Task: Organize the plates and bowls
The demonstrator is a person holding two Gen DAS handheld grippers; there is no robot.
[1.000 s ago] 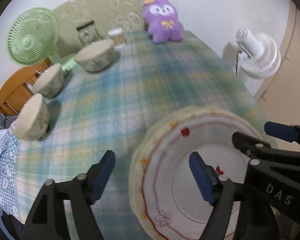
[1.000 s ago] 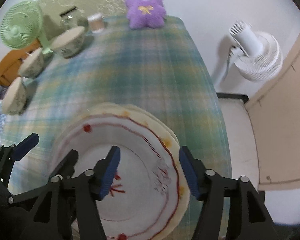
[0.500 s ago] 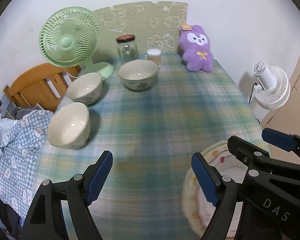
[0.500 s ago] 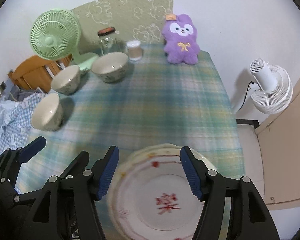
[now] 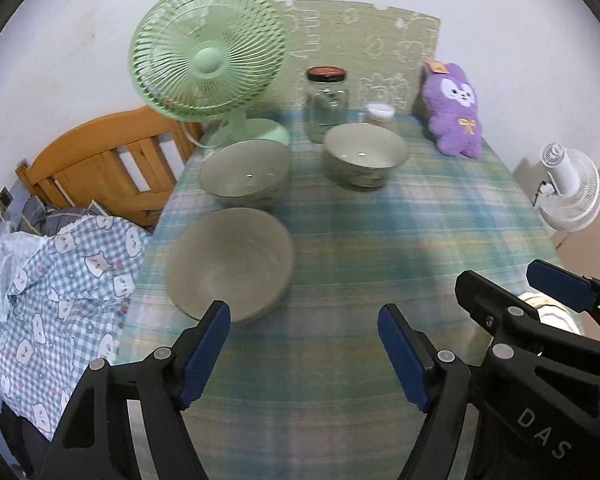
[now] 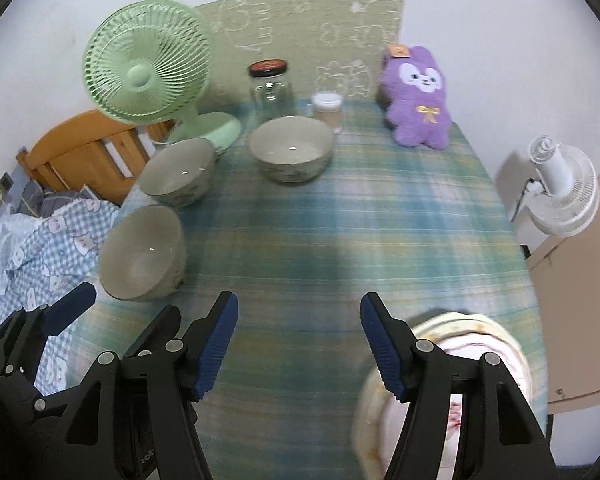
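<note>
Three pale bowls stand on the plaid tablecloth: a near one [image 5: 230, 262] [image 6: 142, 254], a middle one [image 5: 246, 172] [image 6: 178, 172] and a far one [image 5: 364, 154] [image 6: 291, 148]. A stack of cream plates with red trim [image 6: 466, 344] lies at the table's near right; only its rim [image 5: 548, 312] shows in the left wrist view. My left gripper [image 5: 304, 354] is open and empty, just right of the near bowl. My right gripper [image 6: 299, 342] is open and empty, its right finger over the plates' left edge.
A green fan [image 5: 208, 64] [image 6: 146, 70], a glass jar [image 5: 327, 98] [image 6: 271, 88], a small cup [image 6: 327, 108] and a purple plush [image 5: 456, 110] [image 6: 418, 96] stand along the far edge. A white fan [image 6: 560, 192] stands right of the table; a checked cloth [image 5: 60, 284] and a wooden chair [image 5: 112, 160] are left.
Both grippers have drawn back from the plate stack and swung left toward the bowls. The plates have slid to the lower right of both views. Both stay open.
</note>
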